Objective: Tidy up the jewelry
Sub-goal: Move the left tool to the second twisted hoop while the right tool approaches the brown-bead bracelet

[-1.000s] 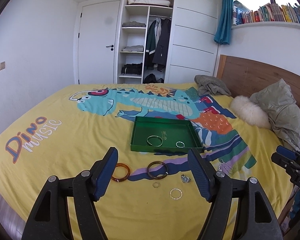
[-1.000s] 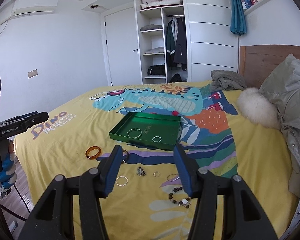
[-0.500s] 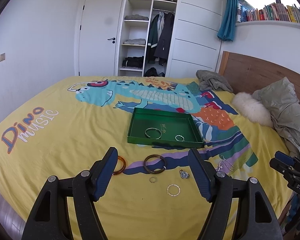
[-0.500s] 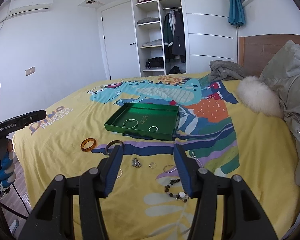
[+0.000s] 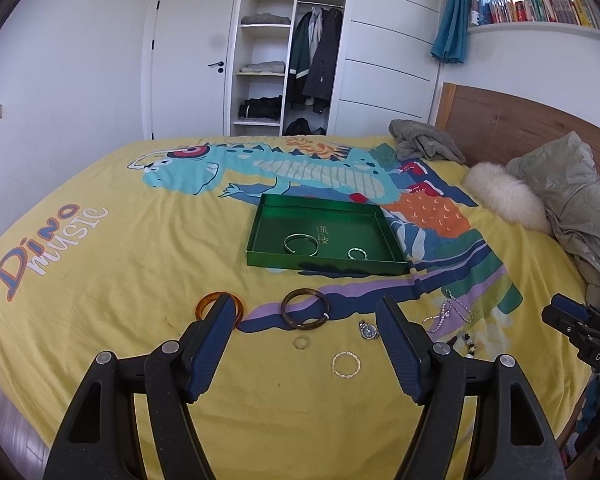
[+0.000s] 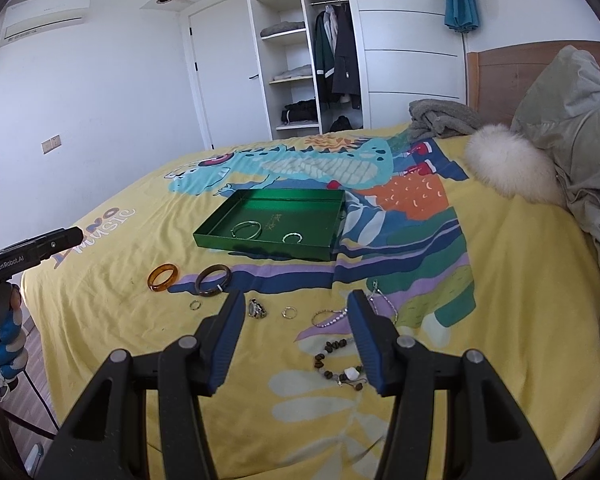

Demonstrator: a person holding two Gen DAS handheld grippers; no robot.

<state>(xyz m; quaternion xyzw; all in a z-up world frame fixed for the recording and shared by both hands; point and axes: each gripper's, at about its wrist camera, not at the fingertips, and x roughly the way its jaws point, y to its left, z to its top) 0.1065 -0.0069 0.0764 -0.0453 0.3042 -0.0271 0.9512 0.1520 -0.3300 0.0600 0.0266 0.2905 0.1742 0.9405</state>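
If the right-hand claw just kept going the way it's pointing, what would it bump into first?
Probably the yellow bedspread, near the small ring lying between the right gripper fingers. Nothing stands in the way, though depth is hard to judge.

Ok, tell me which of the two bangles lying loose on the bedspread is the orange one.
The orange bangle is the translucent amber one farther left, on plain yellow fabric. The dark brown bangle beside it lies on the purple and blue stripe.

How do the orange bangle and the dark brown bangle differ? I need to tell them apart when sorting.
The orange bangle is translucent amber; the dark brown bangle is darker and looks opaque. The orange one lies further left; the brown one carries a small white tag. Both are rigid rings lying on the yellow bedspread, outside the green tray.
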